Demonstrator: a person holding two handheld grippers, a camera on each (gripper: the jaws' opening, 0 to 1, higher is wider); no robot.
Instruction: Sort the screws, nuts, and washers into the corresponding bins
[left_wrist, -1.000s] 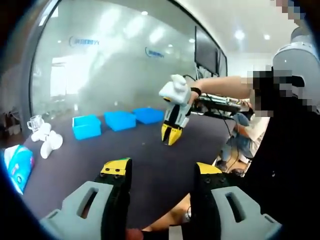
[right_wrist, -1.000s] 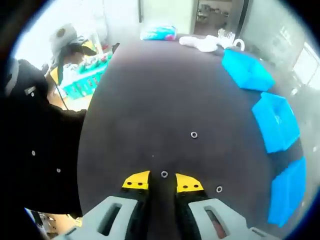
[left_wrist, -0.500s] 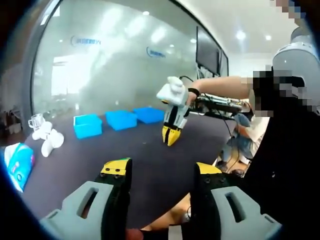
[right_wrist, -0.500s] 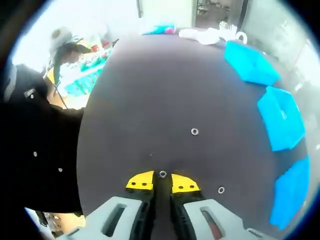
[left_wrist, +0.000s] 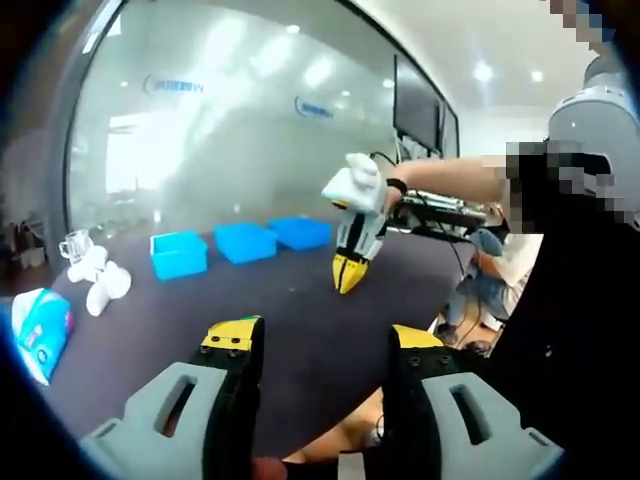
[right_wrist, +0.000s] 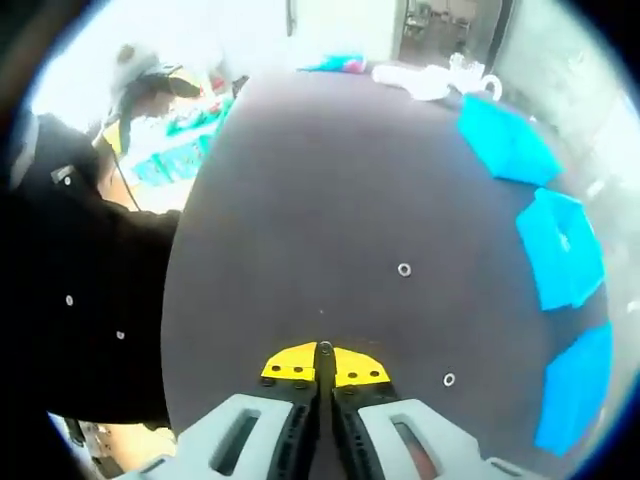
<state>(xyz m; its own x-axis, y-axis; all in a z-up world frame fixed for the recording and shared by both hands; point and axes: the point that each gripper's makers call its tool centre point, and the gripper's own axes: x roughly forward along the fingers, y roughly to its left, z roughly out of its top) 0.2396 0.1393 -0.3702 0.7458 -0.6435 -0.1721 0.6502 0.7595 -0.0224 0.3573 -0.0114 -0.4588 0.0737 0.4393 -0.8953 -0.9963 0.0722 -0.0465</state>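
Dark table (right_wrist: 330, 180) in a glass-walled office. The left gripper (left_wrist: 322, 345) hangs over the near edge, jaws wide apart, nothing in them. The right gripper (right_wrist: 323, 362) has its yellow tips pinched together on a small nut (right_wrist: 323, 347). Two more small rings (right_wrist: 404, 269) sit loose nearby, and three blue bins (right_wrist: 568, 262) line the table's right edge.

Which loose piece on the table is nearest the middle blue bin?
On the dark table, three blue bins line one edge; find the middle bin. The small ring lies apart from it on bare tabletop. The other loose piece sits nearer the right tongs.
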